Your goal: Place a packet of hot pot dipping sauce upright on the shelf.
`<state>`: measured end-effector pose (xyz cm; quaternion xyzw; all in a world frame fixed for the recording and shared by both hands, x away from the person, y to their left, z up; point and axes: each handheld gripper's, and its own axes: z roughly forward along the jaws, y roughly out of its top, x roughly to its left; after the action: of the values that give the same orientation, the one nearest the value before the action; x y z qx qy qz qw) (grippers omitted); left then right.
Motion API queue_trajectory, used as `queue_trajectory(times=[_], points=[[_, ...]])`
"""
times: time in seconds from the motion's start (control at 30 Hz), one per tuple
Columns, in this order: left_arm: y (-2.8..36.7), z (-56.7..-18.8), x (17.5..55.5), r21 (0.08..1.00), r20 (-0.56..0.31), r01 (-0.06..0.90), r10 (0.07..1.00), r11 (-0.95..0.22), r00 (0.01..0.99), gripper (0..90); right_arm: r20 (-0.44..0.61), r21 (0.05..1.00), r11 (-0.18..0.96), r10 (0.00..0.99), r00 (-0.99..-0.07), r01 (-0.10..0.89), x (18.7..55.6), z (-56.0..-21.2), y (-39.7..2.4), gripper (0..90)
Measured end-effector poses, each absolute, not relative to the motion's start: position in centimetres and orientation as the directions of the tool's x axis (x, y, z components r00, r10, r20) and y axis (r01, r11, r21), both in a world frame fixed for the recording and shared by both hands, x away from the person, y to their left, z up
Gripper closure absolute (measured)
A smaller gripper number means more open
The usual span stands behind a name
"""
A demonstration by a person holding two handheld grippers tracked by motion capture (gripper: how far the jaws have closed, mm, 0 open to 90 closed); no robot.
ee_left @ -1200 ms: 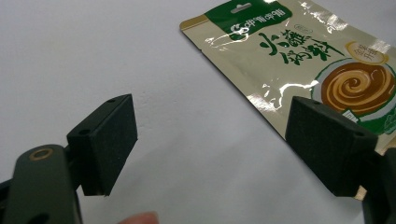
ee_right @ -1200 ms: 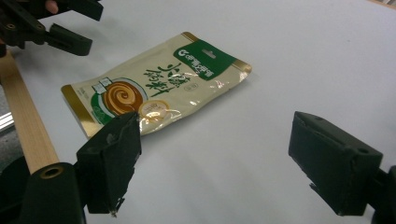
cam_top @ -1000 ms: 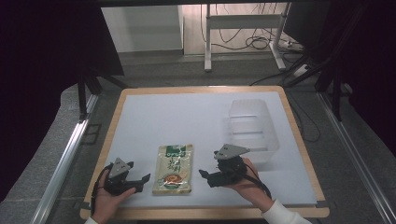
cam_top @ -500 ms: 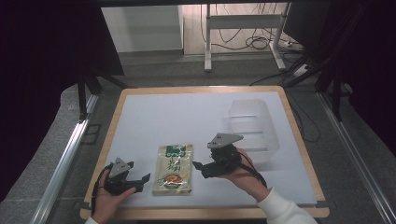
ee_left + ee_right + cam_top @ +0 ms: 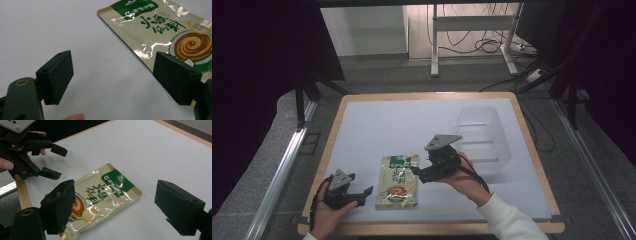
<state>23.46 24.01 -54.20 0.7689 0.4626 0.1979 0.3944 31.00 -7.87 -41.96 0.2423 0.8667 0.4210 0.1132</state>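
The high view gives the full worktop (image 5: 377, 125): a white surface with a wooden border. A clear plastic bin (image 5: 482, 137) stands at about 3 o'clock from its centre, near the right border; its inside looks empty. The gripper views lack the bin but give the print on the sauce pouch (image 5: 398, 181): green header, brown swirl, glossy gold film.

The pouch lies flat near the 6 o'clock edge, between the two grippers. The left gripper (image 5: 362, 196) rests at about 7 o'clock, close to the front border, fingers apart and holding nothing. In the left gripper view, the pouch (image 5: 160, 32) lies past the right-hand finger, partly behind it; bare white surface lies between the fingers.

The right gripper (image 5: 414, 172) hovers at the pouch's right edge, fingers spread wide and empty. In the right gripper view, the pouch (image 5: 100, 200) lies between the fingers, with the left gripper (image 5: 56, 161) at 10 o'clock by the wooden border.

The far half of the worktop is open.
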Motion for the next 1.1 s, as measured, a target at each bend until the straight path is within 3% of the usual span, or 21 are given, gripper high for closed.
queue_trajectory(times=[0.5, 1.1], points=[[23.9, -54.2, 23.4, 0.789, -0.06, 0.556, 0.869, -0.26, 0.492, 16.9, 0.025, 0.809, 0.489, 0.527, -0.85, 0.327, 32.6, -41.8, -6.8, 17.5], [23.9, -54.2, 23.4, 0.788, -0.055, 0.555, 0.867, -0.267, 0.495, 16.9, 0.05, 0.762, 0.529, 0.527, -0.849, 0.373, 35.3, -44.0, -4.9, 17.4]])
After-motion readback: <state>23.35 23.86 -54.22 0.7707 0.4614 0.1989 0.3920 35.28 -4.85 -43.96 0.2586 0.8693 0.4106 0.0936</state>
